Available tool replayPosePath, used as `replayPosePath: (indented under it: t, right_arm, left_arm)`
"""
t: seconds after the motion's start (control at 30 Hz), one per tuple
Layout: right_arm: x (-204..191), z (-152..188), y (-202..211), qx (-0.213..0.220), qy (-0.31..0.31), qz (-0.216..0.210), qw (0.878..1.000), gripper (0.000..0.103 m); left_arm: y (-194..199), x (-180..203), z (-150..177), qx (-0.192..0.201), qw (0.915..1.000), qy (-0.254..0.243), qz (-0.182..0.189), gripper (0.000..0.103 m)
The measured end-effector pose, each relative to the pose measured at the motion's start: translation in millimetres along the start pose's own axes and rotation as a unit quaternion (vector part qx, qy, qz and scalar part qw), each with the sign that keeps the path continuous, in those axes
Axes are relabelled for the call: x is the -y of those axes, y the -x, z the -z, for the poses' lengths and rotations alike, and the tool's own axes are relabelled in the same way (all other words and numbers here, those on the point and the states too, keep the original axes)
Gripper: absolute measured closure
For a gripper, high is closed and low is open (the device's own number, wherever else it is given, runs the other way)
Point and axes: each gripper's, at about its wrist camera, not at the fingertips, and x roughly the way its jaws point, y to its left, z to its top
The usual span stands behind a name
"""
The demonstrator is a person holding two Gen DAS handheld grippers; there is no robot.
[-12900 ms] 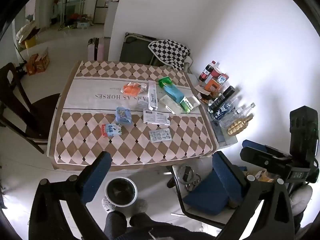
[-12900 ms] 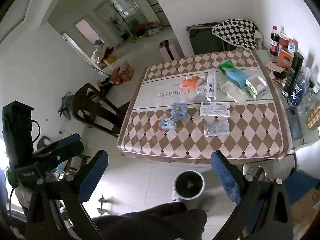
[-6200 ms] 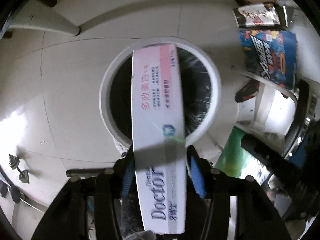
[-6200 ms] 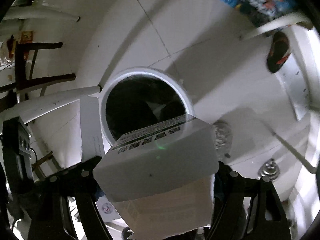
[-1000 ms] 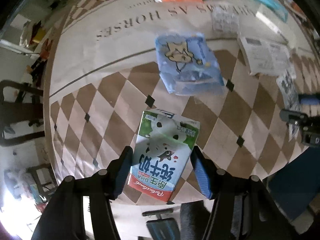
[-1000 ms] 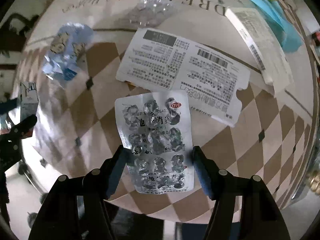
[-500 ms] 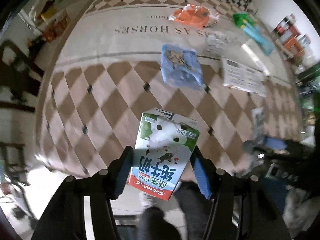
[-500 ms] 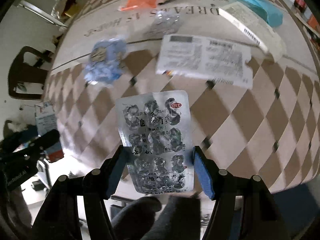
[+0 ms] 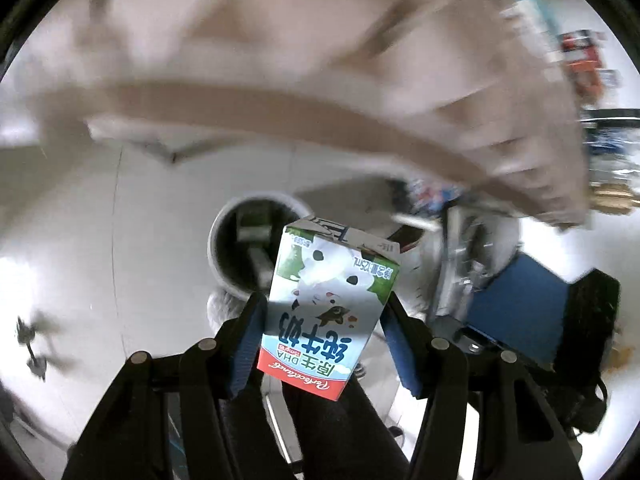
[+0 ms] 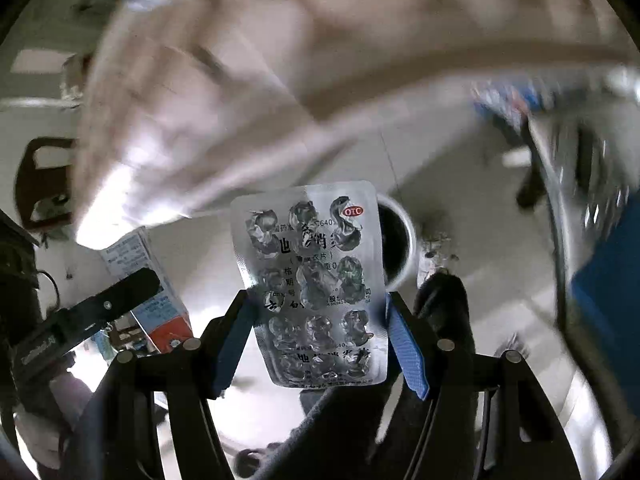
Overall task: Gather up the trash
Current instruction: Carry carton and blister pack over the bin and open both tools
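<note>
left wrist view: my left gripper (image 9: 324, 336) has its blue pads pressed on both sides of a small milk carton (image 9: 328, 308), jaws about halfway apart, the carton's printed face toward the camera and its folded top pointing at the white trash bin (image 9: 218, 264). the bin stands on the pale floor just beyond the carton, its dark mouth partly hidden behind it, with some boxes visible inside. the table edge (image 9: 280, 112), draped in its brown-and-cream cloth, smears across the frame above the bin, too blurred to read.

right wrist view: my right gripper (image 10: 320, 340) pinches a silver blister pack (image 10: 316, 284) by its two long edges, the jaws nearly as narrow as they go, the crushed pockets facing the camera. the same bin (image 10: 404, 240) peeks out just right of the pack, mostly covered by it. left of the bin, the carton (image 10: 148, 280) shows again in my other gripper. a dark trouser leg (image 10: 440, 308) sits beside the bin, nearer the camera.
</note>
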Motion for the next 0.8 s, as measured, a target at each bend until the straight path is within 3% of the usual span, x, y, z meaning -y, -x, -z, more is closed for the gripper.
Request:
replayPosePath:
  t: [0.17, 0.3, 0.33, 0.37, 0.4, 0.43, 0.47, 0.5, 0.63, 0.8]
  right_arm:
    - [38, 4, -98, -0.033, -0.039, 0.027, 0.998, 0.035]
    - [64, -4, -178, -0.058, -0.052, 0.032, 0.996, 0.035]
    - [67, -7, -198, -0.066, -0.051, 0.033, 0.996, 0.035]
    - [70, -10, -216, -0.074, -0.05, 0.03, 0.996, 0.034]
    - [73, -13, -235, -0.08, -0.048, 0.025, 0.995, 0.034]
    - [76, -16, -252, -0.084, -0.045, 0.022, 0.995, 0.024]
    - [78, -19, -268, -0.086, -0.042, 0.022, 0.995, 0.006]
    - [82, -23, -277, -0.084, -0.039, 0.023, 0.995, 0.0]
    - [82, -24, -298, -0.083, -0.007, 0.059, 0.995, 0.0]
    - [68, -11, -282, -0.07, 0.047, 0.133, 0.987, 0.0]
  left_arm:
    - [-106, -45, -13, -0.058, 0.9977, 0.032, -0.007, 0.048]
    - [-173, -76, -18, -0.081, 0.9953, 0.047, -0.023, 0.047]
    - [-184, -80, -21, -0.083, 0.9952, 0.046, -0.025, 0.04]
    - [-193, -84, -20, -0.081, 0.9951, 0.047, -0.03, 0.025]
    - [-200, -88, -21, -0.08, 0.995, 0.049, -0.036, 0.018]
    - [-205, -91, -20, -0.078, 0.9948, 0.051, -0.041, 0.009]
    - [-208, -96, -17, -0.077, 0.9946, 0.052, -0.047, 0.008]
    - [-211, -99, -14, -0.077, 0.9941, 0.052, -0.057, 0.008]
    - [-202, -96, -4, -0.044, 0.9918, 0.026, -0.117, 0.007]
    - [-173, -85, 12, 0.005, 0.9822, -0.022, -0.186, 0.007]
